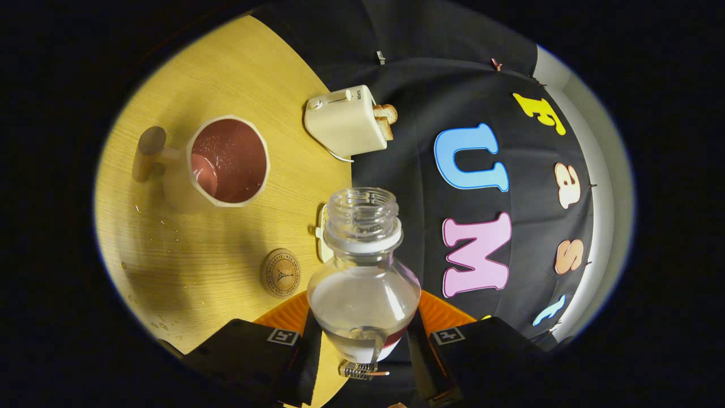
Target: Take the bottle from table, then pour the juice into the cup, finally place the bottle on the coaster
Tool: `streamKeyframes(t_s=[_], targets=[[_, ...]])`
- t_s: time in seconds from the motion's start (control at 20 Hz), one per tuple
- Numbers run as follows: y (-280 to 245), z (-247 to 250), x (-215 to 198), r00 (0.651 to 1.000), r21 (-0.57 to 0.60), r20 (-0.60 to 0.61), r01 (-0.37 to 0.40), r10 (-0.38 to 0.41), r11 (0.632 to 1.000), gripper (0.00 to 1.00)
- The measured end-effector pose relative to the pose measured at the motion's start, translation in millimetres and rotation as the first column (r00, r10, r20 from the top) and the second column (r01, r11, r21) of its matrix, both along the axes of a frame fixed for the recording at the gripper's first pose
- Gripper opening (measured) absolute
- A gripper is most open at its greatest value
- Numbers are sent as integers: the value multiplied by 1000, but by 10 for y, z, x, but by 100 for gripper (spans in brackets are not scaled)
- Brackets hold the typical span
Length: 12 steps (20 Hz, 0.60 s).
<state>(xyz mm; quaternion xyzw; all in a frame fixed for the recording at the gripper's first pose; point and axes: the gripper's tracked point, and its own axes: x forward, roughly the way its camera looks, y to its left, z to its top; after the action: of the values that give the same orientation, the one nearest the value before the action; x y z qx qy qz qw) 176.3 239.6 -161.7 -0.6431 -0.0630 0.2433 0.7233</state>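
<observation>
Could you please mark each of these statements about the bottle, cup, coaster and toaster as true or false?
1. The gripper is shut on the bottle. True.
2. The bottle wears a cap. False: its threaded neck is open.
3. The cup is empty. False: reddish juice is inside.
4. The bottle stands on the coaster. False: the round wooden coaster lies bare on the table.
5. Bread sticks out of the toaster. True.

Ring of small lettering on round coaster (pixel 280 273) too small to read, toaster (pixel 345 122) marking illegible
</observation>
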Motion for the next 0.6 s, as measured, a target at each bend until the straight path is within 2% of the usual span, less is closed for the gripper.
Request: streamKeyframes(t_s=[0.35, 0.6], targets=[[277, -159, 171, 995, -148, 39, -89, 96, 985, 70], [420, -170, 200, 981, -238, 81, -155, 179, 959, 70]])
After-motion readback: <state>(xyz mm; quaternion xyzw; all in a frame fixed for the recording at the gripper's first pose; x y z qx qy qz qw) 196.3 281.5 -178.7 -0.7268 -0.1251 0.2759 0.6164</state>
